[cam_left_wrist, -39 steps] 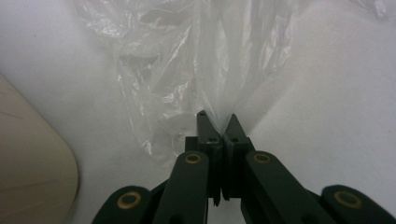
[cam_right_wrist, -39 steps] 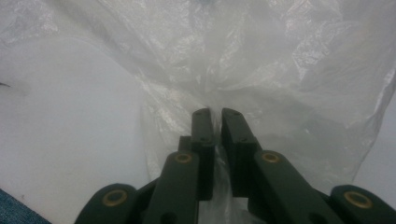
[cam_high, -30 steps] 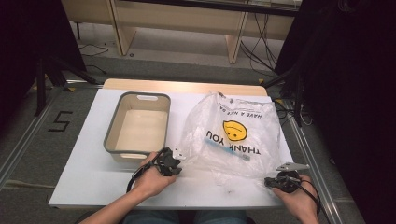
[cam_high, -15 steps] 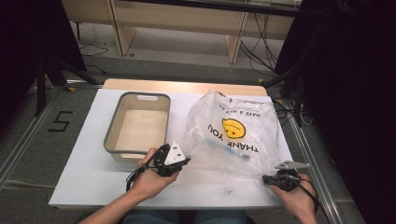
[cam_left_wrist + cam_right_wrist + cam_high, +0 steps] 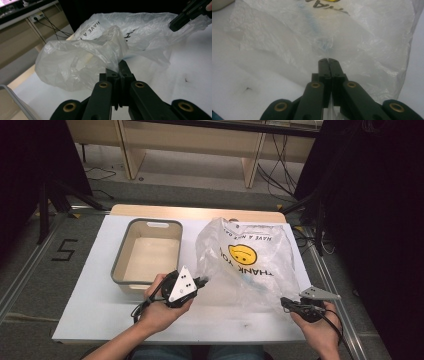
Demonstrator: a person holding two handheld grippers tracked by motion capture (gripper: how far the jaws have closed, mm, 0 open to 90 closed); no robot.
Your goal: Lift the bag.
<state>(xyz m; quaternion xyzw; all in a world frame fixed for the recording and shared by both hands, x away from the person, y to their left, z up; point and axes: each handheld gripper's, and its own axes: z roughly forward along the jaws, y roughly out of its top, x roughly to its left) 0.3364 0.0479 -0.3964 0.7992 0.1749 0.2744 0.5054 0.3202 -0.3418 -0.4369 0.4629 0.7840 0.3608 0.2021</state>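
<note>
The left gripper (image 5: 119,65) is clamped on a fold of the thin clear plastic bag with a yellow smiley face (image 5: 245,255), which bulges ahead of its jaws. The right gripper (image 5: 328,60) pinches the bag's near edge, jaws fully together.

The bag (image 5: 250,257) carries black print, upside down in the high view: "HAVE A NICE DAY" along its far edge, a yellow smiley face under that, then "THANK YOU" nearer the person. In the left gripper view "HAVE A" can be read on the bag (image 5: 97,27). On the floor (image 5: 30,270) left of the tabletop a black "5" is marked.
</note>
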